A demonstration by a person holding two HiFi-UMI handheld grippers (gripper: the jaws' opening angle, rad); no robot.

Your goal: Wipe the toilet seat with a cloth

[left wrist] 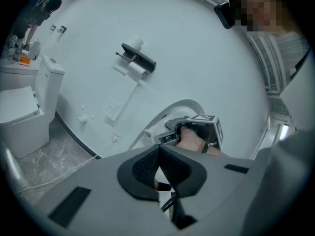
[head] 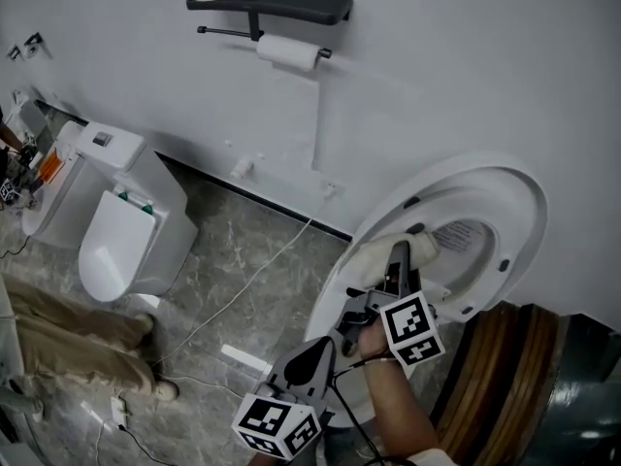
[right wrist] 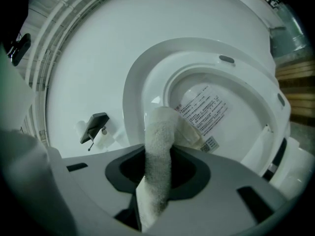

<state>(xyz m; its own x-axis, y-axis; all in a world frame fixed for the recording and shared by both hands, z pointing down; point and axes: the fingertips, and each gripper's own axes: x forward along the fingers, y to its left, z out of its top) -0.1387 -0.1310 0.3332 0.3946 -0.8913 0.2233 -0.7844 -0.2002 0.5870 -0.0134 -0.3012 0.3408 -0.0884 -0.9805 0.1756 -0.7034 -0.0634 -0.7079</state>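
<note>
The white toilet seat (head: 505, 187) stands raised against the wall at the right of the head view. My right gripper (head: 400, 254) is shut on a white fluffy cloth (head: 380, 250) and holds it against the seat's lower left rim. In the right gripper view the cloth (right wrist: 160, 146) runs up between the jaws onto the seat ring (right wrist: 140, 82), with a printed label (right wrist: 204, 104) on the lid behind. My left gripper (head: 333, 346) hangs below the right one, shut and holding nothing. In its own view its jaws meet in front of the right gripper's marker cube (left wrist: 207, 124).
A second toilet (head: 121, 226) stands at the left on the marbled floor. A dark shelf (head: 281, 6) and a paper roll (head: 288, 53) hang on the wall. A white cable (head: 254, 278) crosses the floor. Wooden slats (head: 505, 357) lie at lower right. A person's legs (head: 68, 343) are at lower left.
</note>
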